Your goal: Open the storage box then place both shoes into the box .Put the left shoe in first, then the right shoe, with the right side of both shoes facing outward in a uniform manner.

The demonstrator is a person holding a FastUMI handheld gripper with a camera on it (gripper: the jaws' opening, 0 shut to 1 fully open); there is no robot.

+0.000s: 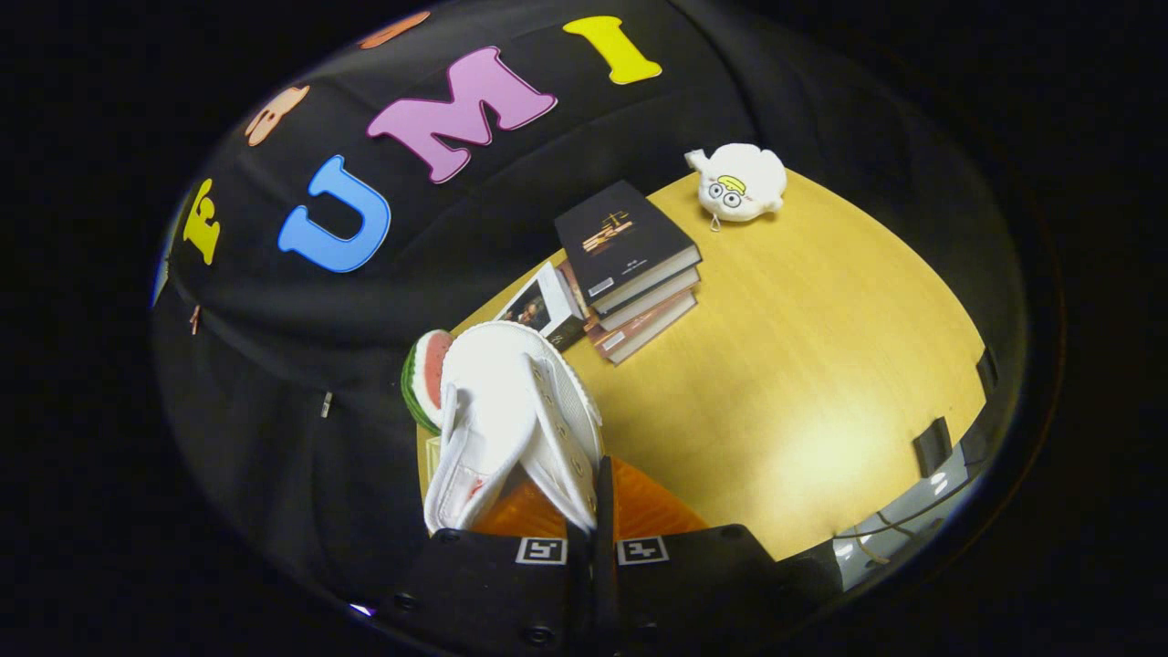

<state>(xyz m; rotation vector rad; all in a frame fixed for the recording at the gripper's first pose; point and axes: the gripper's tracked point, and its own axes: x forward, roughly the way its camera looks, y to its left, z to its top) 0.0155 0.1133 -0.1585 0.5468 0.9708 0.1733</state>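
Fingers pinched close together on the gripper (591,497), clamped on the collar edge of a white canvas shoe (511,411). Shoe hanging lifted just ahead of the fingers, toe pointing away toward the far side, opening gaping toward the near left. Pale lining and a touch of red inside. Which shoe of the pair, hard to tell from this angle.

Directly beneath and right by the fingers, an orange ribbed surface (639,506), probably the storage box or its lid; open or shut, cannot tell.

Handling, as a judgement: light, soft canvas upper, likely to fold and sag under a thin pinch; rubber sole stiff and grippy, not slippery. Nothing fragile here. Collar hold looks fair for a lift, though the toe may swing and twist when turning the shoe to face its right side outward. Heel counter would be the firmer spot.

Behind the shoe, a watermelon-slice toy (422,379) peeking out on the left. Farther off on the wooden table (821,365), a stack of books (630,265), and well beyond it a white plush toy (739,182) near the far edge.
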